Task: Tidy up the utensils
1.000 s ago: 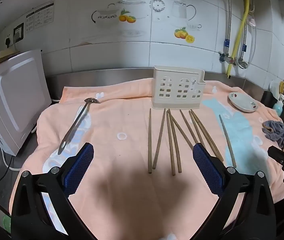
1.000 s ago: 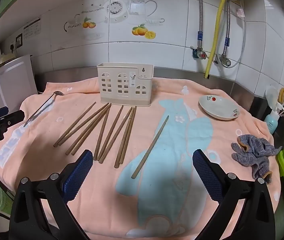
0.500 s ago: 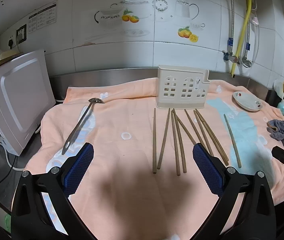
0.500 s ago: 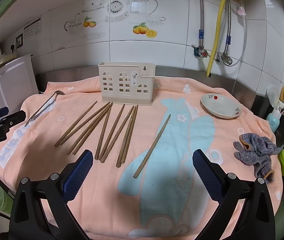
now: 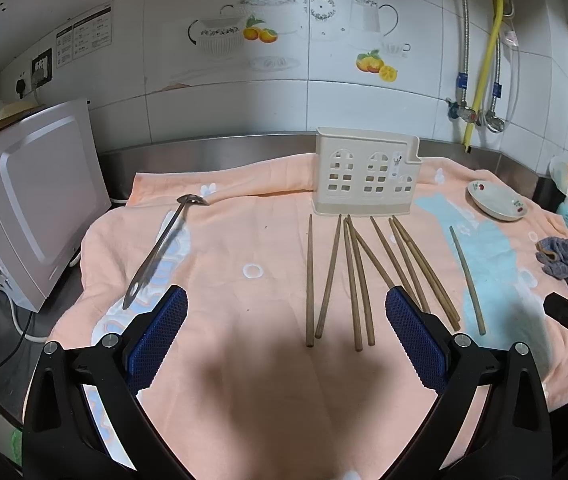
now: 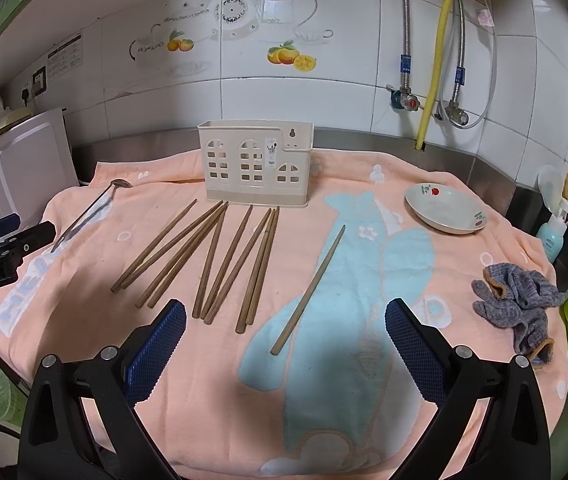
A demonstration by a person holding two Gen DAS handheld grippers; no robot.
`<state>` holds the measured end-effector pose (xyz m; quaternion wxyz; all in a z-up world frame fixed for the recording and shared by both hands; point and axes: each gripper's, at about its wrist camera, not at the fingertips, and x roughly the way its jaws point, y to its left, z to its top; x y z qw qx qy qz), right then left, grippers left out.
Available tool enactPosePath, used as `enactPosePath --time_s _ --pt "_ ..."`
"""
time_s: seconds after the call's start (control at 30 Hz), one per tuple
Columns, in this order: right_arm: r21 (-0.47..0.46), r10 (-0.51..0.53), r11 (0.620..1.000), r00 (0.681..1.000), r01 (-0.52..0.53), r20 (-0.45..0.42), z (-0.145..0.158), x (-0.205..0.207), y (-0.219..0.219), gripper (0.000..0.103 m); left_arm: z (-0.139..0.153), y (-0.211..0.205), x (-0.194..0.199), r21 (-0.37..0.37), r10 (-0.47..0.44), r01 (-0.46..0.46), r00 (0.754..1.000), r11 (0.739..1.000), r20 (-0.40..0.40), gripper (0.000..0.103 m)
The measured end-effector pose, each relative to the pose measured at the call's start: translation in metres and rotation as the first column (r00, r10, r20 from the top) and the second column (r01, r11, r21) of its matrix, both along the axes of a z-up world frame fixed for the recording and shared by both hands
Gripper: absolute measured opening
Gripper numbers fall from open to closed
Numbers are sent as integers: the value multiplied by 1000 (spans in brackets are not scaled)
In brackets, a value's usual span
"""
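"Why is nothing picked up yet?"

"Both my claws are spread wide and empty. My left gripper (image 5: 286,334) hangs over the towel (image 5: 244,380), with the fanned chopsticks (image 5: 358,280) just ahead, between its fingers and a little to the right. I judge they were laid out flat so each can be pinched singly."

"And the holder?"

"The cream utensil holder (image 5: 366,172) stands upright beyond the chopsticks' far tips, so they already point toward where they likely belong. The metal spoon (image 5: 164,244) lies ahead to the left. From my right gripper (image 6: 286,334), one lone chopstick (image 6: 310,286) lies straight ahead, apart from the rest; I'd guess that's its first pick."

"Any writing?"

"The other gripper's body, at the left edge of my right view, reads roughly 'GenRobot'. The wall notices (image 5: 84,36) are too small to read."
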<state>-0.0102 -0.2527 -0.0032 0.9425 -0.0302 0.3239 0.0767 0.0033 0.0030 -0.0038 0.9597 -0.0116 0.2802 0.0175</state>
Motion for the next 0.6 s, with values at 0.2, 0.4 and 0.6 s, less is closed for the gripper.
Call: enactPosePath --time_s 0.2,0.4,0.6 --pt "4 -5 1000 1000 5 -6 -1 2 1 97 0 1 0 2 2 -2 1000 1000 6 98" --pt "7 -14 1000 1000 14 -6 0 4 -2 97 0 2 1 1 1 -1 1000 1000 4 98" --pt "10 -12 1000 1000 12 -11 0 5 -3 97 -1 1 3 1 1 -1 1000 1000 0 98"
